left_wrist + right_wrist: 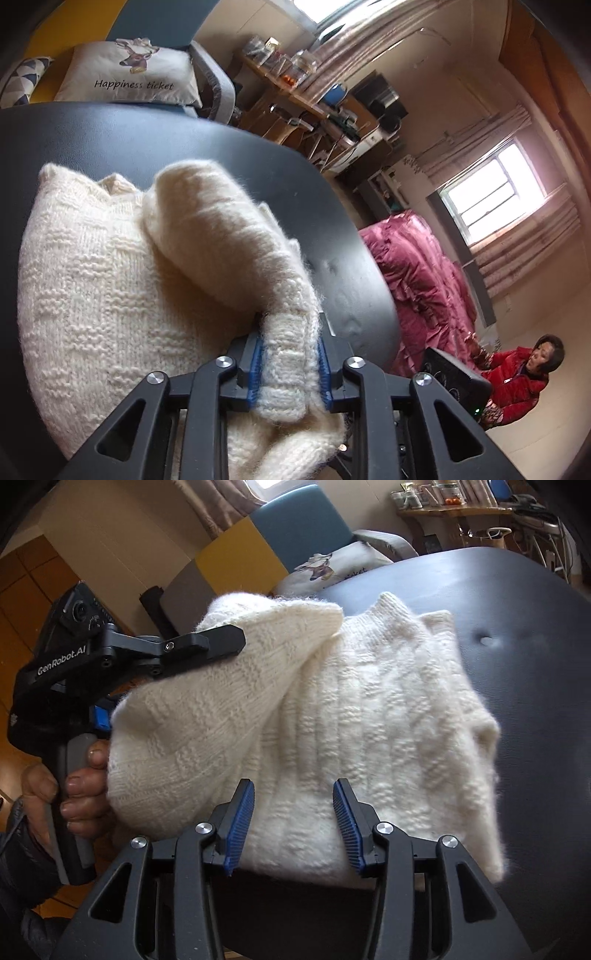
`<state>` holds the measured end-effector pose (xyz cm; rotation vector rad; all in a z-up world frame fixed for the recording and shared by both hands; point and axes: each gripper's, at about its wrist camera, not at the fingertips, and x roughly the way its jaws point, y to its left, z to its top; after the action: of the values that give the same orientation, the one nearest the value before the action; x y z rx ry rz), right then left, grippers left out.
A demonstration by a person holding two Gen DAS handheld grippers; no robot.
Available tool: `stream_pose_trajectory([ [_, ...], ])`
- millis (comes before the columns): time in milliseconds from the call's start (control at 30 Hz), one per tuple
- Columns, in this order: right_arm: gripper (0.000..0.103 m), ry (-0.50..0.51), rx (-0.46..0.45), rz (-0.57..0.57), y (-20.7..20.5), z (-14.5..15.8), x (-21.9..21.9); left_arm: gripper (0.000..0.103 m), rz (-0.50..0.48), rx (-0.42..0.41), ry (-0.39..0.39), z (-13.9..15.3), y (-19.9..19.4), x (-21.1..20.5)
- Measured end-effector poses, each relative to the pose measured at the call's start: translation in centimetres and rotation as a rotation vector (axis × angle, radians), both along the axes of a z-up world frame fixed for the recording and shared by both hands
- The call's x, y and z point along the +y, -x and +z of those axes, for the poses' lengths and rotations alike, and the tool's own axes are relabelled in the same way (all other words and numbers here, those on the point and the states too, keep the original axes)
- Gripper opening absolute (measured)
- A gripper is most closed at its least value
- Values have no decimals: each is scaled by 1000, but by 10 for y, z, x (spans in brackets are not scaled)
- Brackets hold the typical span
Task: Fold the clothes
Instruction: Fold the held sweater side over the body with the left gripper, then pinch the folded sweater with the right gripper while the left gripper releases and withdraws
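Blue ribbed pads (255,373) of the left gripper (290,373) clamp a folded edge of the cream sweater (110,288), the knit filling the gap between them. Right gripper (293,827) hovers at the sweater's near hem with its fingers apart; the pads seem not to press the wool, though the view there is poor. In the right wrist view the left gripper (110,716) lifts one side of the sweater (369,720) off the table, and a hand (79,786) grips its grey handle.

Most of the sweater lies spread on a dark, smooth, round-edged table (147,136), with a raised fold draped over its middle. Its knit is thick and fuzzy, patterned in ribbed blocks.

Beyond the table stands a blue and yellow sofa (295,524) with a white cushion (129,74) printed "Happiness ticket". Farther back are a cluttered wooden shelf (284,81), a crumpled pink quilt (417,280), curtained windows (491,192), and a person in a red jacket (517,384) sitting low.
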<state>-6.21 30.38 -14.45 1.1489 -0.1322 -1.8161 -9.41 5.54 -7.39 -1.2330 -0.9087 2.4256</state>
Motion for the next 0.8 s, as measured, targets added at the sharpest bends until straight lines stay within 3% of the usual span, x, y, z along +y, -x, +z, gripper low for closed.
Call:
stream_pose_trajectory([
  [167,48,-17,7,0,16,4,6,28,-28,-50,37,-3,9,10],
  [367,50,-26,7,-19,15,6,16,33,-48,-76,-34,-2,15,8],
  [600,51,-40,9,-39,16,6,34,33,-5,-19,-17,19,-2,-16],
  [800,51,-26,20,-53,12,15,53,34,32,-1,52,25,-30,-46],
])
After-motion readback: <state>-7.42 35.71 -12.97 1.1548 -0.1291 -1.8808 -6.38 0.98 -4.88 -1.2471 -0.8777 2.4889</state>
